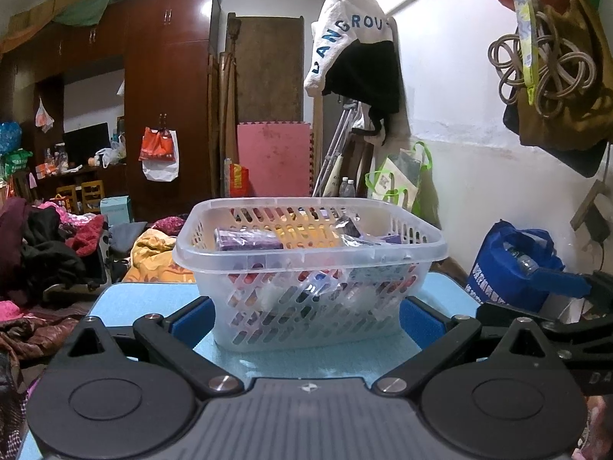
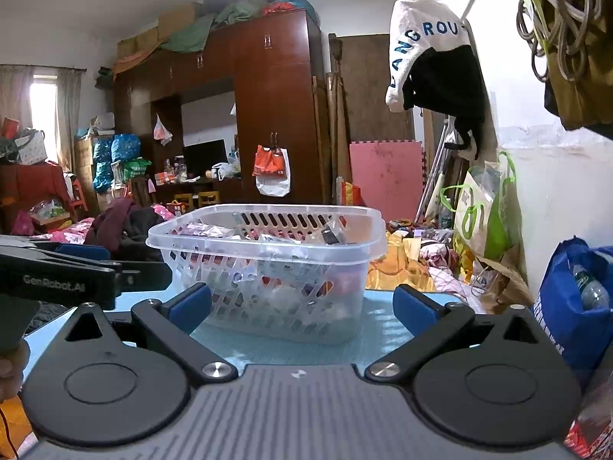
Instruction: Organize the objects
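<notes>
A clear plastic basket point(image 1: 310, 268) with slotted walls stands upright on a light blue table point(image 1: 126, 299), its open mouth facing up and its rim level. In the left wrist view its long axis runs left to right across the picture, so one long wall faces the camera squarely; in the right wrist view the basket point(image 2: 268, 268) sits turned a little, with a rounded corner nearest the lens and the long axis slanting from the near left toward the far right. Inside lie mixed small packets, among them a purple packet point(image 1: 247, 239) lying flat with its length along the basket's long axis, and a dark wrapped item point(image 1: 350, 226) tilted up near the far right wall; the lower contents show only as blurred colours through the slots. The left gripper point(image 1: 306, 316) has its blue-padded fingers spread wide and released, one on each side of the basket's near wall, holding nothing. The right gripper point(image 2: 302, 303) is likewise spread apart and empty, its pads low over the table just before the basket. A blue bag point(image 1: 513, 264) holding a bottle stands to the right of the table, and a dark wooden wardrobe point(image 1: 168, 88) fills the far wall.
</notes>
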### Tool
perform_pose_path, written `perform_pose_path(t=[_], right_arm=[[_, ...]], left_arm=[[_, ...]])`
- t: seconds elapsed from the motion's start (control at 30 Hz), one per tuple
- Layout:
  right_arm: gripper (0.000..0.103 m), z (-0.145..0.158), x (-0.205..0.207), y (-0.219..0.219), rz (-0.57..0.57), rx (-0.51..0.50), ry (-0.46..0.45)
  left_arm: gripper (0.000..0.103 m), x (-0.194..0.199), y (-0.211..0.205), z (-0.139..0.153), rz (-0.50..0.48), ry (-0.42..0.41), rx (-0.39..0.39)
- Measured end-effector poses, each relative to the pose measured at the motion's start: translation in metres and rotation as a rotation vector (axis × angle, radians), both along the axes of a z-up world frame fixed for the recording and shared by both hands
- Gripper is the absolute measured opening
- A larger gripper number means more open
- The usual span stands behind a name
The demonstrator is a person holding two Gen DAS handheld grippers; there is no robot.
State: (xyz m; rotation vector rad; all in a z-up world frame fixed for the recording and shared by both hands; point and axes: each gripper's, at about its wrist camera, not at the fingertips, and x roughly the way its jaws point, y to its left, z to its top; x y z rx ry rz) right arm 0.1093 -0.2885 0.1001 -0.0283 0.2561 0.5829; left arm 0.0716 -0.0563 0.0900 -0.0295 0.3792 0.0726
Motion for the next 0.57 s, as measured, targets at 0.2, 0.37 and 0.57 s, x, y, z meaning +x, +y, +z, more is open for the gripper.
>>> perform_pose_path(t=[0.2, 0.37, 0.57], right_arm=[[0.103, 0.011, 0.020, 0.003, -0.027, -0.032, 0.012], [0.103, 0.010, 0.025, -0.002, -0.024, -0.023, 0.025], [0.103, 0.010, 0.020, 0.001, -0.012, -0.032, 0.015]], left_arm=[[0.103, 0.016, 0.005, 0.004, 0.028, 0.020, 0.010], [0.103, 0.020, 0.006, -0.001, 0.030, 0.038, 0.013], [0.103, 0.019, 0.003, 0.003, 0.029, 0.028, 0.018]])
